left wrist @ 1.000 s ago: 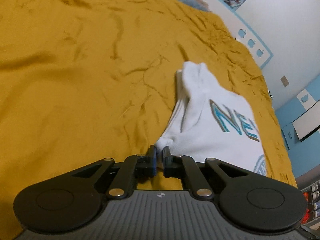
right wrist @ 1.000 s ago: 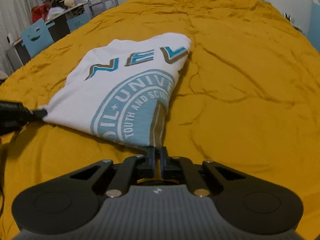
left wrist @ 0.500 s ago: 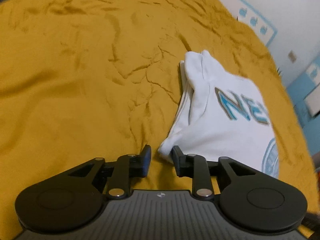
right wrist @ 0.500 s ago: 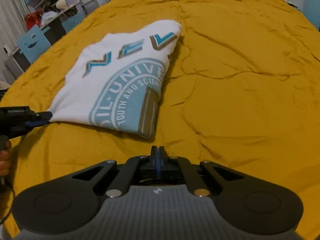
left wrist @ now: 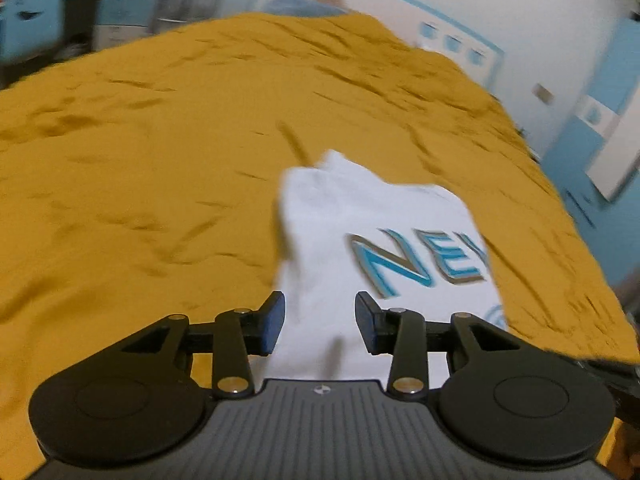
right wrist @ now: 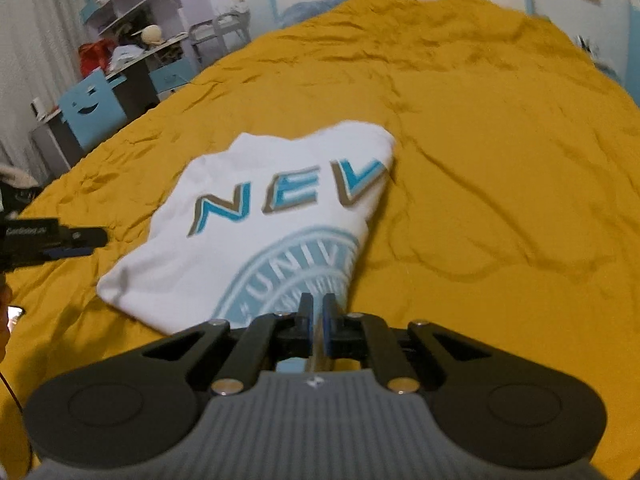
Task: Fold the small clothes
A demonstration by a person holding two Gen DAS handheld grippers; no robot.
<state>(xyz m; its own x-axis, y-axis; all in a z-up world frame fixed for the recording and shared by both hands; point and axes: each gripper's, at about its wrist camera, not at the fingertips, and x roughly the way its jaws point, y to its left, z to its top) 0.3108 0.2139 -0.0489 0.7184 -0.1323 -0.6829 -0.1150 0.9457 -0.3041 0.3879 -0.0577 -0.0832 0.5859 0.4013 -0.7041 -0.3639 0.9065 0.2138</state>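
A small white T-shirt (left wrist: 360,232) with blue lettering and a round blue print lies folded on the mustard-yellow bedspread (left wrist: 160,140). It also shows in the right wrist view (right wrist: 264,224). My left gripper (left wrist: 320,322) is open and empty, with its jaws spread over the shirt's near edge. In the right wrist view it (right wrist: 76,240) sits off the shirt's left side. My right gripper (right wrist: 316,322) is nearly shut at the shirt's near edge, with a thin strip of cloth or print showing between its pads; whether it grips the cloth is unclear.
The yellow bedspread (right wrist: 500,160) spreads wide to the right and beyond the shirt. A desk with a blue smiley-face chair (right wrist: 90,110) and shelves (right wrist: 132,4) stand past the bed's left edge. A white and blue wall (left wrist: 520,20) lies behind the bed.
My left gripper has let go of the shirt's corner, opened wide and swung over the shirt. My right gripper moved forward to the shirt's near edge, staying almost shut.
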